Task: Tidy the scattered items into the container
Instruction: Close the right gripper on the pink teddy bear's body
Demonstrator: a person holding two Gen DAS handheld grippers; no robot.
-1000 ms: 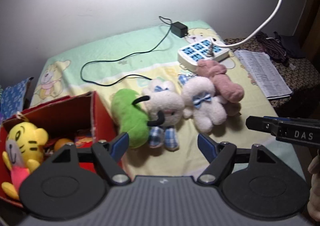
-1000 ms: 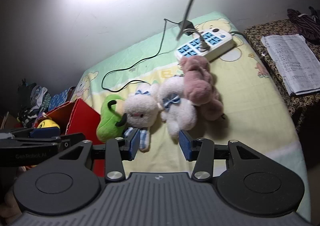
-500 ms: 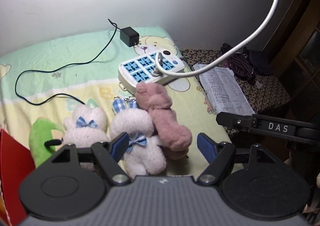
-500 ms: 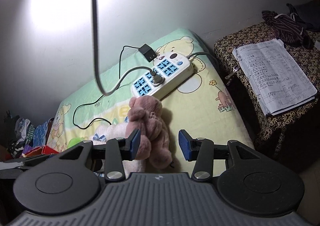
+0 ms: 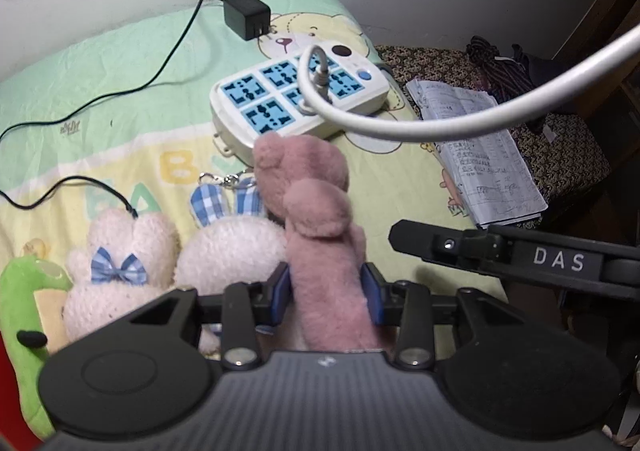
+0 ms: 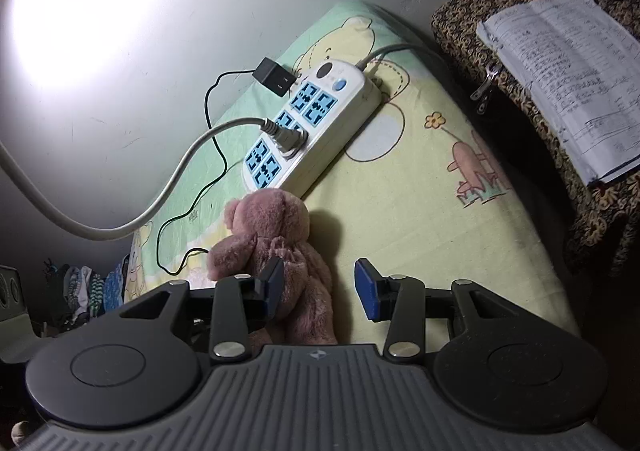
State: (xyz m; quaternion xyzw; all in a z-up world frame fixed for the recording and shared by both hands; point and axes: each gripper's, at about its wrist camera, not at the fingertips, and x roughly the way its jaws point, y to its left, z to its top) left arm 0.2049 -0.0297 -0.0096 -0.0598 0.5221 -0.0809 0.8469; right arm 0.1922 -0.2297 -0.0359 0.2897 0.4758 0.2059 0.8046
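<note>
Between left hand-held gripper (image 5: 326, 297) pads: pink plush bear (image 5: 316, 219)

The pink plush bear (image 5: 316, 211) is a dusty rose all over. Beside it lie two cream-white plush rabbits (image 5: 120, 271), one with a blue-and-white checked bow, the other with blue gingham ears (image 5: 224, 201). The plush at the left edge is bright green (image 5: 20, 315) with a black detail. The bedsheet (image 5: 100, 99) is mint green and pale yellow, printed with cartoon bears and pastel letters. The power strip (image 5: 296, 95) is white with bright blue socket faces and a blue button; its cable (image 5: 480, 111) is white. The adapter (image 5: 246, 15) and its thin cord are black. The notebook (image 6: 568, 71) is white with dark writing, on a brown-and-yellow floral cloth (image 6: 460, 19). The pads (image 5: 280, 291) of the left hand-held gripper (image 5: 326, 291) are blue on black arms.
</note>
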